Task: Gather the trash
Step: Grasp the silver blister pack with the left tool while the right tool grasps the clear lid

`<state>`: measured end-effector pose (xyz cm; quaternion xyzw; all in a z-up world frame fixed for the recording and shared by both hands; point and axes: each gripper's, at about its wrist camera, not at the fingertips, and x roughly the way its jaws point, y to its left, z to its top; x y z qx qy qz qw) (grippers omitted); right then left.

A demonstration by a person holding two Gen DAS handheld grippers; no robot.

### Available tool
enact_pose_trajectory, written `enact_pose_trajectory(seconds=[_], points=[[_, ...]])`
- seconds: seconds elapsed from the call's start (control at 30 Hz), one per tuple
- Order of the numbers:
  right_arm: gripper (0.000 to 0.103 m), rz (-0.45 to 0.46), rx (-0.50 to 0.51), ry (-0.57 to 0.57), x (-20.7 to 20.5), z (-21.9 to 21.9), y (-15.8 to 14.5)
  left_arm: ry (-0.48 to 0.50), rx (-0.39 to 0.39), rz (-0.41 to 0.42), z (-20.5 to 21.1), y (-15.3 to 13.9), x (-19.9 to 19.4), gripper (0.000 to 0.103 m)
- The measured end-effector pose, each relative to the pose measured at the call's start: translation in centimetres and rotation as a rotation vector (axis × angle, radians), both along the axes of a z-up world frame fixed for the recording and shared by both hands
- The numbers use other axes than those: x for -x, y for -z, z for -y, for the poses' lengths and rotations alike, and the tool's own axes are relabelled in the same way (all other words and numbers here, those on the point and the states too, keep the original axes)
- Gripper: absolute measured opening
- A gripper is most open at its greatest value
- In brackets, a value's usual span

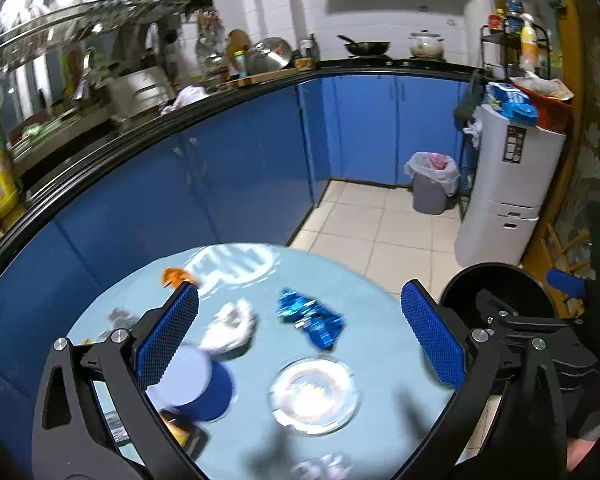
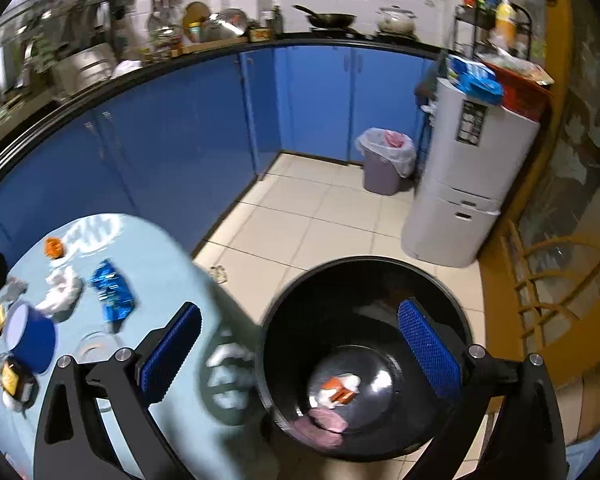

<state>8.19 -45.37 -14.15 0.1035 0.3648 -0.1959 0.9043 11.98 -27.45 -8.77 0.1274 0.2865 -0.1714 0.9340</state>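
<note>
Trash bin (image 2: 380,380): black, holds orange wrapper (image 2: 340,394), pink scrap (image 2: 326,424)

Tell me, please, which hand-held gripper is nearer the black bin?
Right. The right hand-held gripper hangs open over the bin; the left hand-held gripper is open above the table beside it.

right gripper (image 2: 300,352): jaws held wide apart, nothing gripped | black bin (image 2: 452,308): seen below, orange-white scrap (image 2: 339,390) and pink scrap (image 2: 327,420) lying inside | round table (image 2: 172,264): left, blue wrapper (image 2: 113,290) and white tissue (image 2: 62,290) lying on it
</note>
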Motion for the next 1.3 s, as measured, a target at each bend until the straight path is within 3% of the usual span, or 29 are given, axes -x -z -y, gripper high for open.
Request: enact_pose_trajectory(seconds=[0.3, 0.4, 0.7, 0.9, 1.07, 1.3], points=[[0.096, -0.007, -0.045, -0.197, -1.8, -8.7, 0.3, -0.135, -0.018, -0.046, -8.2, 1.3, -0.3, 0.1], [0.096, -0.026, -0.014, -0.247, -2.4, -11.6, 0.8, -0.185, -0.029, -0.072, -11.1, 2.1, -0.7, 0.1], [0.096, -0.122, -0.008, -0.321, -4.4, -16.2, 3.7, -0.343, -0.055, -0.142, -20.3, 6.0, -1.8, 0.1], [0.096, -0.17, 0.003, -0.34, -5.0, -17.3, 5.3, -0.294, -0.044, -0.209, -23.6, 8.5, -1.5, 0.1], [0.096, -0.202, -0.006, -0.333, -5.3, -17.5, 6.3, -0.169, -0.073, -0.24, -22.4, 10.2, -1.2, 0.1], [0.096, -0.229, -0.018, -0.322, -6.3, -17.5, 7.0, -0.138, -0.103, -0.258, -21.6, 11.6, -3.3, 0.1]])
